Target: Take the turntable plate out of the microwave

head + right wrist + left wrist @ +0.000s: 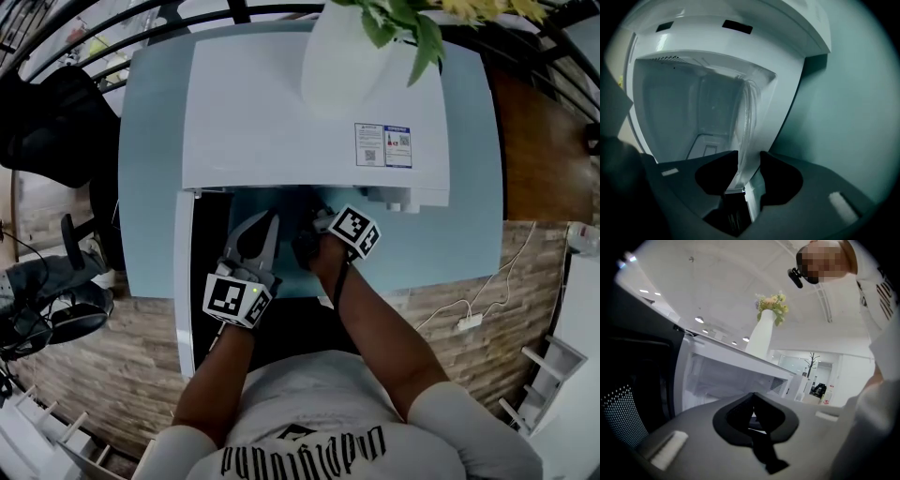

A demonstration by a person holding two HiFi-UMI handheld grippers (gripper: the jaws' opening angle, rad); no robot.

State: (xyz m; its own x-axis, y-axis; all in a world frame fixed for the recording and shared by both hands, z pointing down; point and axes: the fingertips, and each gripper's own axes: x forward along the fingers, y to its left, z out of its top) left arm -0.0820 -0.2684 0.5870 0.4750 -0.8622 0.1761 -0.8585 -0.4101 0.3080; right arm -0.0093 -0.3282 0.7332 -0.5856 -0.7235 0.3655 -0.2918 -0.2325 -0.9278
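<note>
**Ana:** Right gripper [749, 155] first: how does it stand?

**Ben:** Its jaws are spread wide. The near rim of the clear round glass turntable plate [745, 117] sits between them, but they do not pinch it. The plate is inside the cavity of the white box-shaped microwave [272, 112], with its rim at the mouth.

**Ana:** And the left gripper [753, 398]?

**Ben:** Clenched on nothing, just outside the opening.

**Ana:** How should the grip go?

**Ben:** I'd slide the jaws deeper over the rim so the pads meet flat glass. Then close firmly and lift a little before drawing the plate out level. Glass is slick and heavy, and a pinch at one edge may let it droop. The left could steady it from beneath.

**Ana:** Anything in the way?

**Ben:** The dark-windowed door [633, 380] hangs open at the left, close beside the left gripper. A tall white vase [347, 56] of green leaves and yellow flowers stands on top of the microwave, and a jolt could rock it. The pale blue table [150, 187] carries it all.
</note>
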